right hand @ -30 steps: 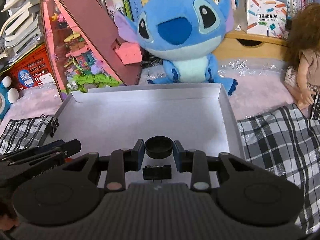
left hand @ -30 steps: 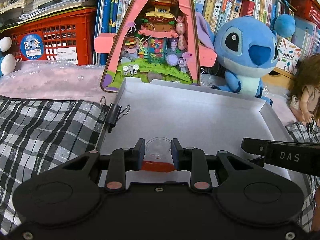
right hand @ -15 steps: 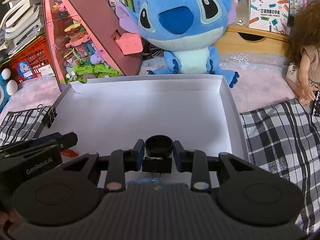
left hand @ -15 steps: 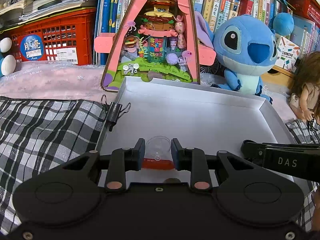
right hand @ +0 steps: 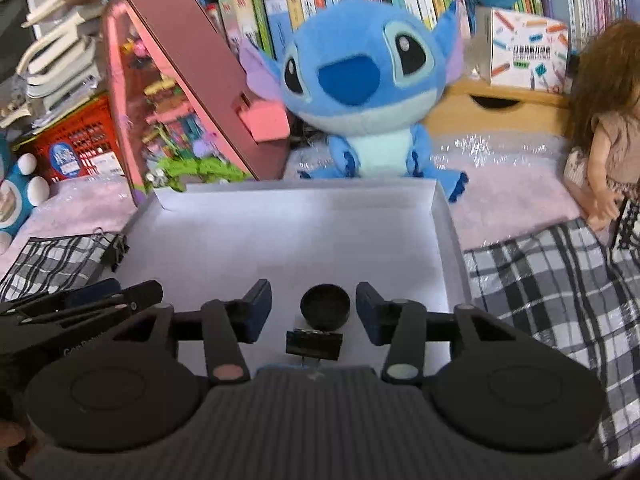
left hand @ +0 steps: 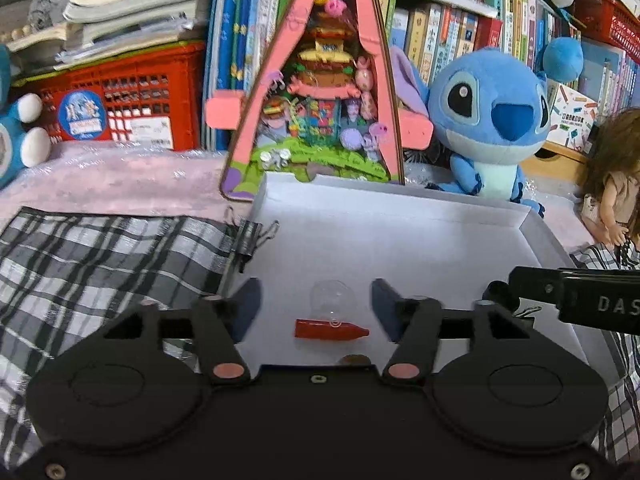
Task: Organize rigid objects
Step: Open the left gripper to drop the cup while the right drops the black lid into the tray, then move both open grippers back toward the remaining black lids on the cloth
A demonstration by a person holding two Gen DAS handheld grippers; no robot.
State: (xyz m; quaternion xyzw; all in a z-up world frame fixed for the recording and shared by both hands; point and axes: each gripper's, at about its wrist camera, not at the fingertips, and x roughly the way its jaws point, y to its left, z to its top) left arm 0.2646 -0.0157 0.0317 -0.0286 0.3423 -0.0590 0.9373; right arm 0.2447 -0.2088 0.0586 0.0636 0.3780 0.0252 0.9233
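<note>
A shallow white box (left hand: 400, 232) lies on the bed; it also shows in the right wrist view (right hand: 296, 240). My left gripper (left hand: 316, 310) is open over its near left part, with a clear suction cup (left hand: 333, 300) and a red pointed cap (left hand: 330, 329) lying free between the fingers. My right gripper (right hand: 314, 312) is open over the near right part, with a black round cap (right hand: 325, 306) and a black binder clip (right hand: 315, 343) lying free between the fingers.
A black binder clip (left hand: 249, 236) is clamped on the box's left wall. Checked cloth (left hand: 112, 264) lies left and right of the box. A pink triangular toy house (left hand: 320, 92), a blue plush (left hand: 492, 120), a doll (right hand: 600, 128) and a red crate (left hand: 120, 100) stand behind.
Both grippers have opened. The left let go of the clear suction cup and the right let go of the black cap; both objects now lie in the box.
</note>
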